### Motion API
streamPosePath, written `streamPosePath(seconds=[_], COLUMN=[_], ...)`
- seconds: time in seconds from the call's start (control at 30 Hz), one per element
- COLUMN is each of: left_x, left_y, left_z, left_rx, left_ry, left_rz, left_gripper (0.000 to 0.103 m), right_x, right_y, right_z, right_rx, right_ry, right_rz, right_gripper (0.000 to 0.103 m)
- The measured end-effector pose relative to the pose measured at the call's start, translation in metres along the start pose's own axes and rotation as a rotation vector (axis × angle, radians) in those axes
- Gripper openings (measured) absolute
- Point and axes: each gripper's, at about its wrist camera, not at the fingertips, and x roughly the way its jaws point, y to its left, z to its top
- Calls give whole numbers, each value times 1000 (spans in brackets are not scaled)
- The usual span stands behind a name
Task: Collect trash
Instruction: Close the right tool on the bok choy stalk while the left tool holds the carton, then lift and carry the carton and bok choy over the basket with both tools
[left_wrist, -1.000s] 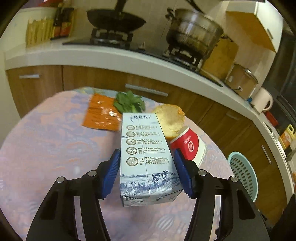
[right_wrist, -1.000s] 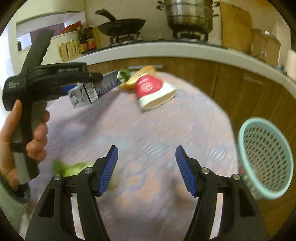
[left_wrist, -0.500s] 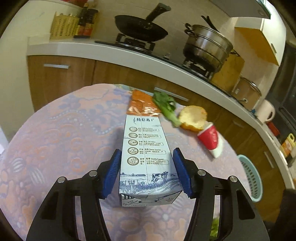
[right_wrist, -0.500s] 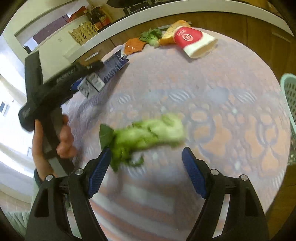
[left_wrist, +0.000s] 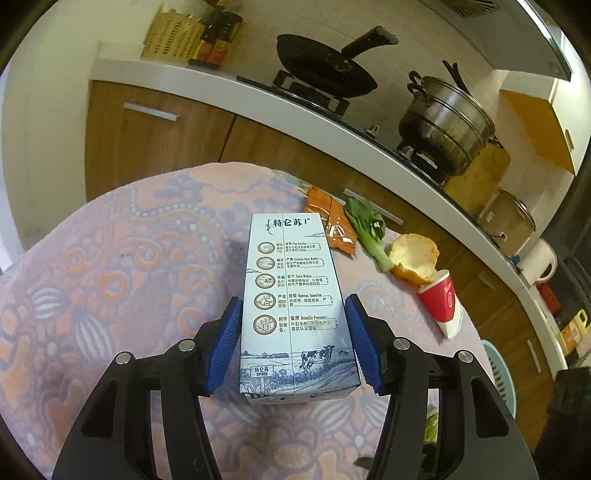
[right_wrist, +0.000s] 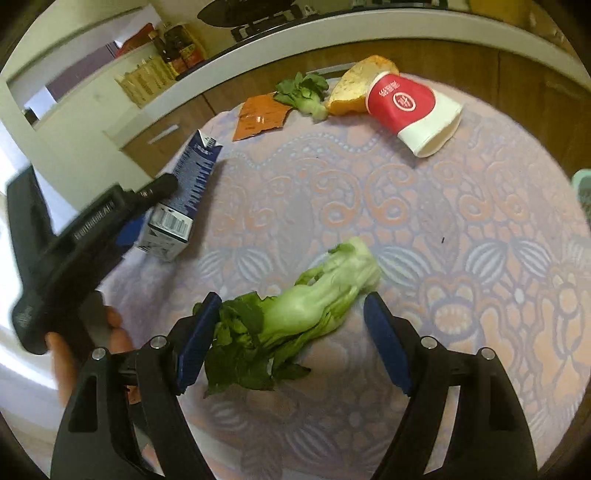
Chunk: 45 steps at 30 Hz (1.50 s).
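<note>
My left gripper (left_wrist: 293, 345) is shut on a blue and white milk carton (left_wrist: 291, 306) and holds it above the round table; the carton also shows in the right wrist view (right_wrist: 184, 199). My right gripper (right_wrist: 291, 339) is open, its jaws either side of a green bok choy (right_wrist: 306, 314) lying on the tablecloth. Farther back lie a tipped red and white paper cup (right_wrist: 413, 110), a piece of orange peel (right_wrist: 360, 88), a smaller green vegetable (right_wrist: 303, 92) and an orange wrapper (right_wrist: 260, 116).
A teal mesh basket (left_wrist: 498, 380) stands off the table's right edge, also at the right edge of the right wrist view (right_wrist: 583, 188). Wooden cabinets and a counter with a pan (left_wrist: 325, 70) and a pot (left_wrist: 447, 122) run behind the patterned table (right_wrist: 443, 229).
My left gripper drew back to the left with the carton. My right gripper swung away from the basket and came down over the bok choy, which now lies between its jaws.
</note>
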Motion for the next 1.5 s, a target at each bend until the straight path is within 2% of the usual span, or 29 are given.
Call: streamPosePath(seconds=[0.1,0.2,0.27,0.33,0.4,0.53,0.63,0.7,0.73,0.77,0.83,0.9,1.0,1.07,1.1,1.13,1.17,1.23,1.3,1.33,1.37,1.4,1.5], left_x=[-3,-8,-8,-8,-9,-9,-8,-9,-10,-11,-12,-11,-11,-11,-10,-10,-10,-11,-12,-12,-13,-13,-20], left_y=[-2,4,8,8,5,2,0,-1,-3,-4,-10,-16,-20,-19,-19,-20,-20,-22,-25,-26,-28,-30,-41], left_z=[-1,0,1,1,1,0,0,-1,-1,-1,-2,-4,-6,-6,-6,-6,-6,-7,-9,-10,-10,-11,-12], left_rx=[12,-18,-36,-32,-15,0,6,13,19,24,46,77,99,95,94,97,101,110,121,128,132,137,157], left_ry=[-19,-41,-41,-43,-47,-43,-42,-44,-49,-53,-59,-58,-57,-51,-49,-47,-48,-51,-52,-54,-56,-56,-63], left_rz=[20,41,35,32,27,14,8,7,3,0,-4,3,7,5,4,3,4,4,6,3,2,-2,-39], left_gripper=[55,55,55,54,54,54,54,54,54,54,54,54,54,54,54,54,54,54,54,54,54,54,54], right_x=[4,10,10,7,2,-17,-33,-45,-49,-54,-56,-45,-49,-52,-52,-51,-49,-37,-34,-33,-34,-35,-45], right_y=[8,16,26,31,29,18,10,-2,-6,-14,-21,-29,-40,-39,-39,-39,-38,-34,-27,-23,-19,-17,-21], right_z=[-2,-3,-8,-14,-18,-24,-26,-27,-27,-25,-25,-25,-27,-29,-30,-31,-33,-40,-45,-47,-49,-50,-50], right_rx=[23,18,-18,-47,-47,-60,-136,-154,-149,-140,-135,-151,-107,-107,-100,-88,-67,-44,-45,-52,-61,-67,-44], right_ry=[-32,-50,-62,-79,-80,-97,-117,-132,-138,-140,-132,-65,-75,-88,-85,-82,-86,-71,-98,-101,-113,-121,-151], right_rz=[-54,-130,-178,-215,-209,-127,-113,-118,-108,-95,-109,-113,-82,-122,-133,-135,-132,-158,-211,-225,-251,-274,-255], right_gripper=[75,75,62,61,60,59,57,50,38,35,35,33,33,37,44,66,72,72,71,54,30,27,24])
